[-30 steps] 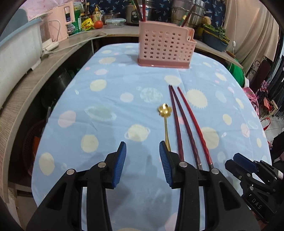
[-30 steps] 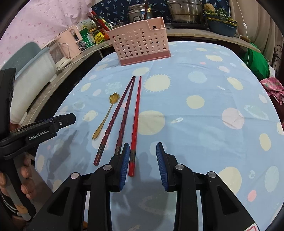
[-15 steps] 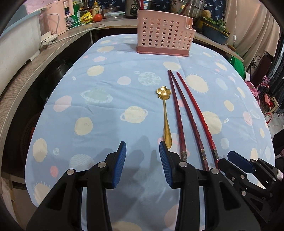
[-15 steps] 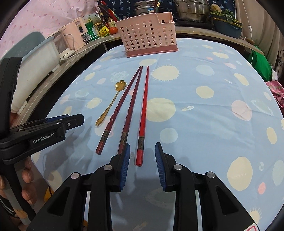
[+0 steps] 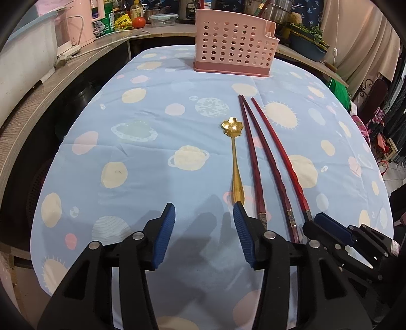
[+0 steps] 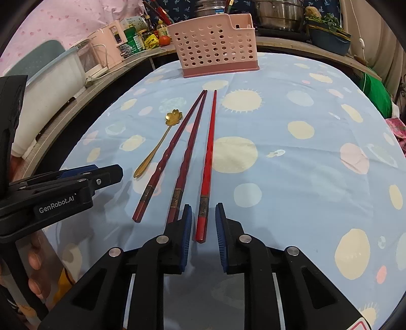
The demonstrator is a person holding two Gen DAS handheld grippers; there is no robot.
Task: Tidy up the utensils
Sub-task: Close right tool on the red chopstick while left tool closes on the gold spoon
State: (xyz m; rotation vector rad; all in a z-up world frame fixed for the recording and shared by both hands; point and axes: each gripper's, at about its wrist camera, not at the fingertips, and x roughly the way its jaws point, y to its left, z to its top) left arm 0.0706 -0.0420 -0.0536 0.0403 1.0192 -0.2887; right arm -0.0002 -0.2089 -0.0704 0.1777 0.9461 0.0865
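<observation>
A gold flower-headed spoon (image 5: 235, 162) and three red chopsticks (image 5: 271, 157) lie side by side on the blue planet-print tablecloth (image 5: 152, 152). A pink perforated utensil holder (image 5: 232, 48) stands at the far end. My left gripper (image 5: 204, 218) is open and empty; its right finger is beside the spoon's handle end. My right gripper (image 6: 202, 220) is open, with the thick end of the rightmost, brighter red chopstick (image 6: 208, 162) between its fingers, not clamped. The spoon (image 6: 157, 144) and the holder (image 6: 215, 45) also show in the right wrist view.
A wooden counter (image 5: 50, 83) curves around the table's left and far sides, carrying a white tub (image 5: 22, 58), a pink appliance, jars, a tomato (image 5: 138, 22) and steel pots. A green bundle (image 6: 375, 91) lies off the table's right edge.
Both grippers have drawn back toward the near table edge. The right gripper's fingers have come around the thick end of the rightmost chopstick. Nothing on the table has moved.
</observation>
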